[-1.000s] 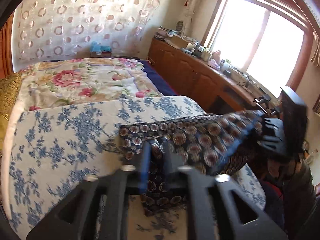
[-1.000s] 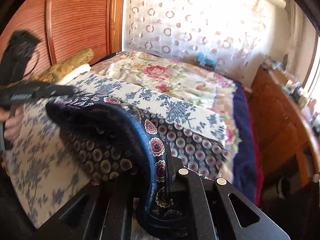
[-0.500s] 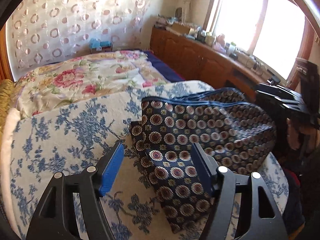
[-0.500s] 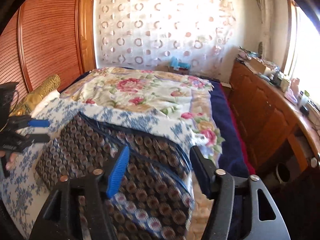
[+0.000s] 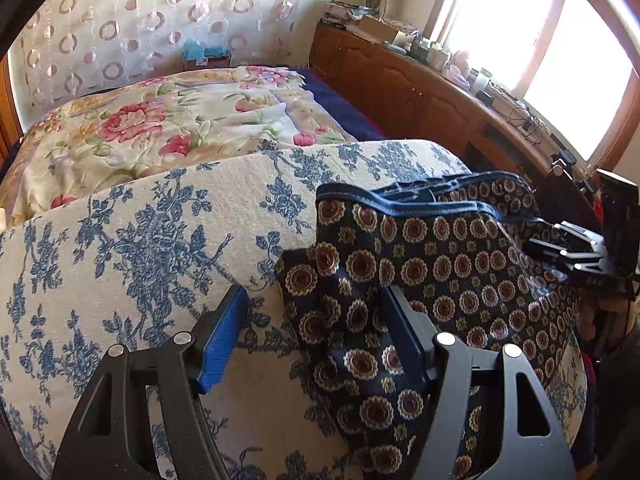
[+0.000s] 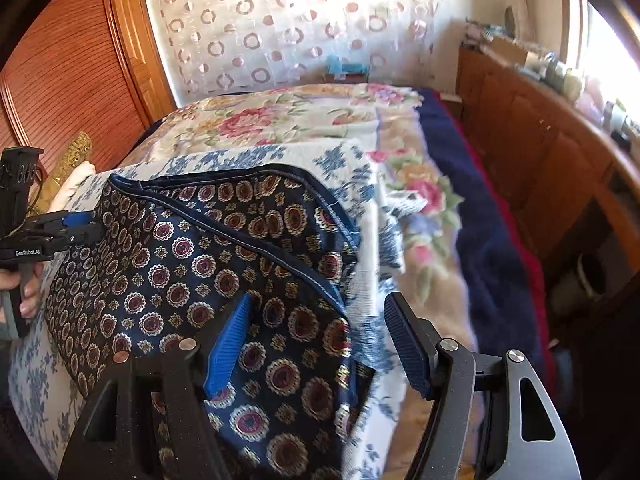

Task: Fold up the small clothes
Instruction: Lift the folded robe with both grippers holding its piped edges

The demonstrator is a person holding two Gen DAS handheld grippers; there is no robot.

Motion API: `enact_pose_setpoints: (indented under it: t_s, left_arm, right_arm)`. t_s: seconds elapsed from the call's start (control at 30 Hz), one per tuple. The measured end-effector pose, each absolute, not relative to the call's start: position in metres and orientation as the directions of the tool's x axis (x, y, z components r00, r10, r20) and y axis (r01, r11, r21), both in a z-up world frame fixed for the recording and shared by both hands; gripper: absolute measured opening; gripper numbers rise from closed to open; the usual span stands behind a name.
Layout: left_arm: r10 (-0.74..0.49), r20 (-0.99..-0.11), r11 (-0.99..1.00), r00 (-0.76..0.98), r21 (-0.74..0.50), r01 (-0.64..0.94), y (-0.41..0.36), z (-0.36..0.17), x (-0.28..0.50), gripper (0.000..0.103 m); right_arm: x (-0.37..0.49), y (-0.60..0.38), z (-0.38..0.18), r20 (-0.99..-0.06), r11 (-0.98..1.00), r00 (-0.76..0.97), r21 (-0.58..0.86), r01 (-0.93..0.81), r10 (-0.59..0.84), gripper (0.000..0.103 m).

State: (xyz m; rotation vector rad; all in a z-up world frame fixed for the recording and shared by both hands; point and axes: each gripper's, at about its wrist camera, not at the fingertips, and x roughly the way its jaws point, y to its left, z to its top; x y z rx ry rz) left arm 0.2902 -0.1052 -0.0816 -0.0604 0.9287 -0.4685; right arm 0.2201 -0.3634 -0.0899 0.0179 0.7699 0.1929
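One bed [image 5: 168,128] fills the far half of both views, covered by a cream quilt with pink flowers. Nearer, a blue-and-white floral cloth [image 5: 132,248] is spread over a raised surface. A wooden cabinet run [image 5: 424,96] is seen along the bed's right side, under a bright window [image 5: 560,52], with small clutter on top that cannot be made out.

On the floral cloth lies the task garment, a dark blue patterned garment [image 5: 432,264] printed with red-and-gold medallions and edged in a blue band. In the right wrist view it is seen doubled over, the banded edge running diagonally across its upper layer [image 6: 208,256].

The left gripper [image 5: 316,340] is spread, its jaws having opened within the past second; the garment's near corner lies between the blue pads and reaches the right-hand pad, with no pinch seen. The right gripper [image 6: 320,340] is likewise spread, its jaws also just opened; one blue pad is seen over the garment, the other over the bedding beside it, nothing gripped. A hand [image 6: 24,288] is visible on the left gripper's handle.
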Motion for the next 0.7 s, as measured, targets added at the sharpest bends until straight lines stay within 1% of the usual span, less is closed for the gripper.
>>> enact_pose_setpoints:
  t_s: [0.03, 0.07, 0.1, 0.13, 0.17, 0.2, 0.4, 0.57, 0.6, 0.63, 0.67, 0.7]
  left_arm:
    - [-0.423, -0.754, 0.895, 0.503, -0.261, 0.361, -0.106, -0.081, 0.292, 0.070]
    - [-0.437, -0.750, 0.889, 0.497, -0.275, 0.366, -0.107, -0.080, 0.293, 0.066]
    - [-0.455, -0.746, 0.879, 0.487, -0.290, 0.377, -0.108, -0.080, 0.293, 0.051]
    - [-0.477, -0.743, 0.866, 0.469, -0.305, 0.397, -0.111, -0.081, 0.293, 0.044]
    - [-0.483, -0.742, 0.860, 0.464, -0.305, 0.408, -0.114, -0.080, 0.291, 0.030]
    - [-0.485, -0.740, 0.857, 0.465, -0.298, 0.420, -0.116, -0.079, 0.290, 0.008]
    - [-0.514, -0.694, 0.846, 0.503, -0.313, 0.433, -0.106, -0.061, 0.280, 0.006]
    - [-0.493, -0.707, 0.856, 0.508, -0.289, 0.428, -0.104, -0.067, 0.277, 0.006]
    - [-0.496, -0.706, 0.855, 0.505, -0.296, 0.426, -0.104, -0.069, 0.277, 0.006]
    - [-0.502, -0.700, 0.852, 0.508, -0.301, 0.428, -0.103, -0.069, 0.276, 0.006]
    - [-0.508, -0.694, 0.849, 0.511, -0.303, 0.432, -0.103, -0.067, 0.274, 0.006]
    - [-0.514, -0.686, 0.846, 0.515, -0.305, 0.438, -0.103, -0.064, 0.271, 0.006]
  right_arm:
    - [0.220, -0.364, -0.091, -0.688, 0.977, 0.696, 0.114, -0.179, 0.207, 0.070]
    - [0.221, -0.368, -0.089, -0.688, 0.974, 0.690, 0.133, -0.185, 0.225, 0.070]
    - [0.221, -0.368, -0.090, -0.687, 0.972, 0.689, 0.141, -0.186, 0.232, 0.070]
    - [0.220, -0.369, -0.090, -0.684, 0.972, 0.692, 0.139, -0.188, 0.232, 0.070]
    - [0.217, -0.375, -0.087, -0.682, 0.972, 0.693, 0.140, -0.188, 0.233, 0.070]
    - [0.217, -0.377, -0.086, -0.682, 0.972, 0.693, 0.142, -0.190, 0.235, 0.070]
    - [0.232, -0.382, -0.084, -0.692, 0.973, 0.687, 0.115, -0.199, 0.222, 0.070]
    - [0.247, -0.373, -0.092, -0.700, 0.964, 0.667, 0.126, -0.235, 0.255, 0.070]
    - [0.248, -0.372, -0.092, -0.700, 0.963, 0.667, 0.120, -0.241, 0.255, 0.068]
    - [0.249, -0.372, -0.092, -0.700, 0.962, 0.668, 0.117, -0.245, 0.255, 0.061]
    - [0.249, -0.371, -0.092, -0.701, 0.961, 0.665, 0.116, -0.252, 0.259, 0.047]
    - [0.248, -0.370, -0.092, -0.703, 0.961, 0.665, 0.105, -0.255, 0.253, 0.035]
